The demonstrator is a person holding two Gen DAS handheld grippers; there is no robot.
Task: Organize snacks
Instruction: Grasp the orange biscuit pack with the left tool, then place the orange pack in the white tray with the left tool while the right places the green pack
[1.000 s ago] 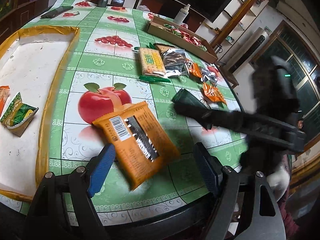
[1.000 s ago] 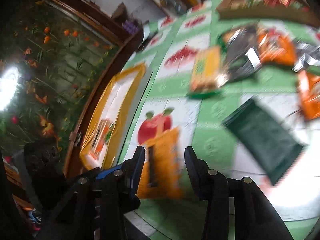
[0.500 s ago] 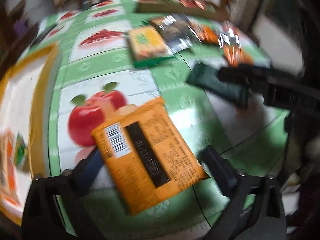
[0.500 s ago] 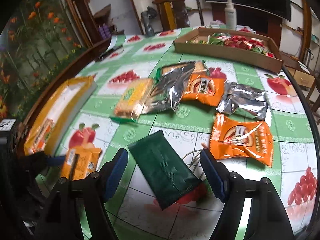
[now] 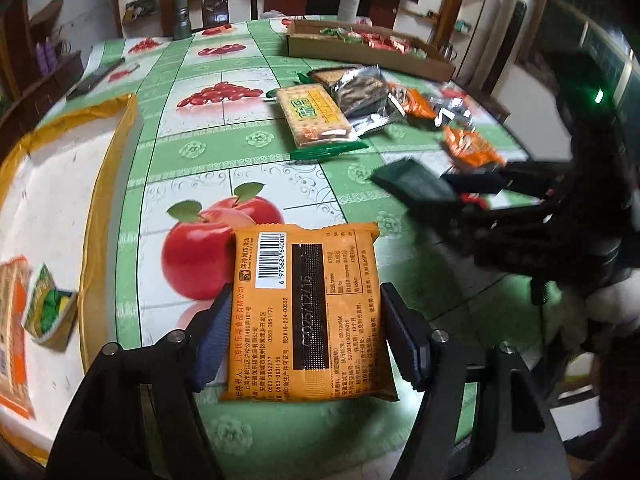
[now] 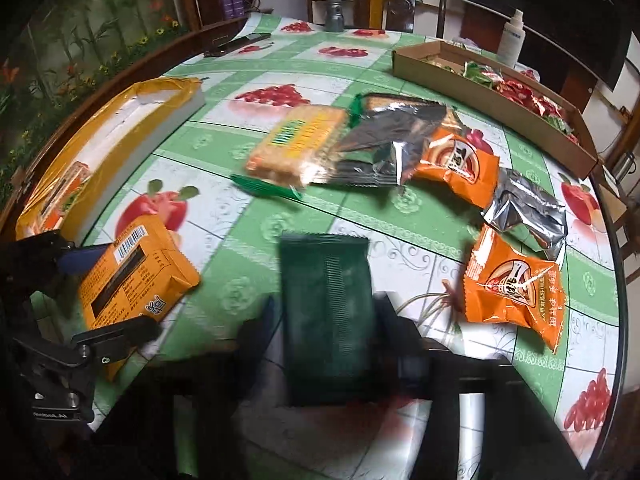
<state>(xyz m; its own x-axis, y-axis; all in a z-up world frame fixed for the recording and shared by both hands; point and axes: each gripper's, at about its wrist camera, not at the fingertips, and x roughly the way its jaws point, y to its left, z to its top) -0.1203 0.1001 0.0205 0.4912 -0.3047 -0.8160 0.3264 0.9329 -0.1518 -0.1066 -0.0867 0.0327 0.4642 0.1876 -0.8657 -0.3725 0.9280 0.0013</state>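
An orange snack packet (image 5: 306, 312) with a barcode lies between the fingers of my left gripper (image 5: 306, 334), whose pads touch its two sides; it also shows in the right wrist view (image 6: 132, 276). A dark green packet (image 6: 326, 308) lies between the fingers of my right gripper (image 6: 324, 334), which close on its sides; it also shows in the left wrist view (image 5: 412, 186). Both packets rest on the green fruit-print tablecloth (image 5: 208, 148).
A white tray with a yellow rim (image 5: 60, 184) at the left holds a few packets. A cracker pack (image 6: 296, 144), silver bags (image 6: 384, 140) and orange packets (image 6: 516, 284) lie mid-table. A cardboard box (image 6: 492, 92) of sweets stands at the back.
Both grippers moved forward and narrowed around their packets: the left onto the orange one, the right onto the dark green one. The views swung round.
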